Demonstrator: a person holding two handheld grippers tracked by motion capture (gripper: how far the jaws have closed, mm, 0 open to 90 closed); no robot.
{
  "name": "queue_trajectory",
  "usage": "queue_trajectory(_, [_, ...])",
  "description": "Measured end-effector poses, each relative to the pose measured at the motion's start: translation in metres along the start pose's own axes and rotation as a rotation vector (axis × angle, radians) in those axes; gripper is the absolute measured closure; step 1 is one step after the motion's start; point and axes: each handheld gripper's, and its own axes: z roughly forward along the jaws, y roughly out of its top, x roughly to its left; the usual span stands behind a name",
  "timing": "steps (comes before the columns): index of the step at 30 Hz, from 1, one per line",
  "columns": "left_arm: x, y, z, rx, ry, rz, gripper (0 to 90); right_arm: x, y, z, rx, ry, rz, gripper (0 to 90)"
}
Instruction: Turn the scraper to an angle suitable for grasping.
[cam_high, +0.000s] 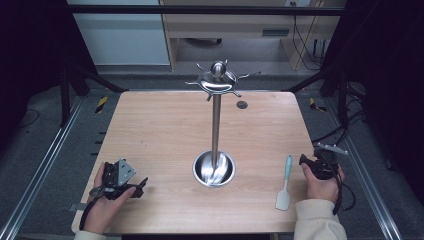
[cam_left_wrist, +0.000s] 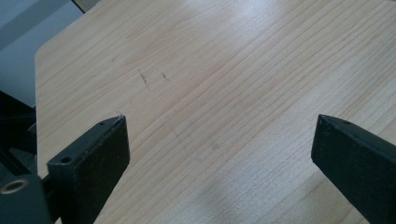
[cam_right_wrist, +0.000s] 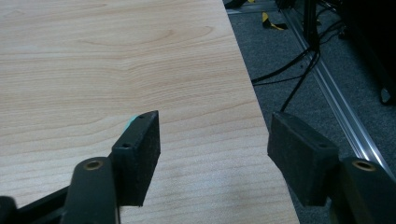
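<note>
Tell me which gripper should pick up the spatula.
Right. The right gripper sits open just beside the spatula, near the table's right edge. The left gripper, also open, is across the table, beyond the stand.

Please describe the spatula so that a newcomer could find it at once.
On the light wooden table, look right of the tall steel hook stand. There, beside the right gripper, lies a flat spatula with a pale blue handle and white blade, the only coloured utensil.

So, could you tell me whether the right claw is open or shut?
Open: the right claw has its jaws apart over bare table, nothing between them.
</note>
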Motion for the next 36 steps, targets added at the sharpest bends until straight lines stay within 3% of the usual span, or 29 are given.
queue_trajectory(13, [-0.001, 0.001, 0.000, 0.006, -0.005, 0.008, 4.4, -0.001, 0.000, -0.003, -0.002, 0.046, -0.016, 63.3])
queue_trajectory(15, [-0.002, 0.001, 0.001, 0.007, -0.006, 0.011, 4.5, -0.002, -0.001, -0.003, 0.024, 0.074, 0.000, 74.1])
queue_trajectory(22, [-0.002, 0.001, 0.001, 0.008, -0.007, 0.013, 4.5, -0.004, -0.002, -0.001, 0.046, 0.113, -0.020, 89.5])
queue_trajectory(28, [-0.002, 0.001, 0.001, 0.008, -0.007, 0.014, 4.5, 0.000, -0.003, 0.002, 0.074, 0.149, -0.022, 90.0])
queue_trajectory(36, [-0.003, 0.001, 0.002, 0.009, -0.009, 0.014, 4.5, 0.013, -0.005, 0.011, 0.127, 0.187, -0.081, 90.0])
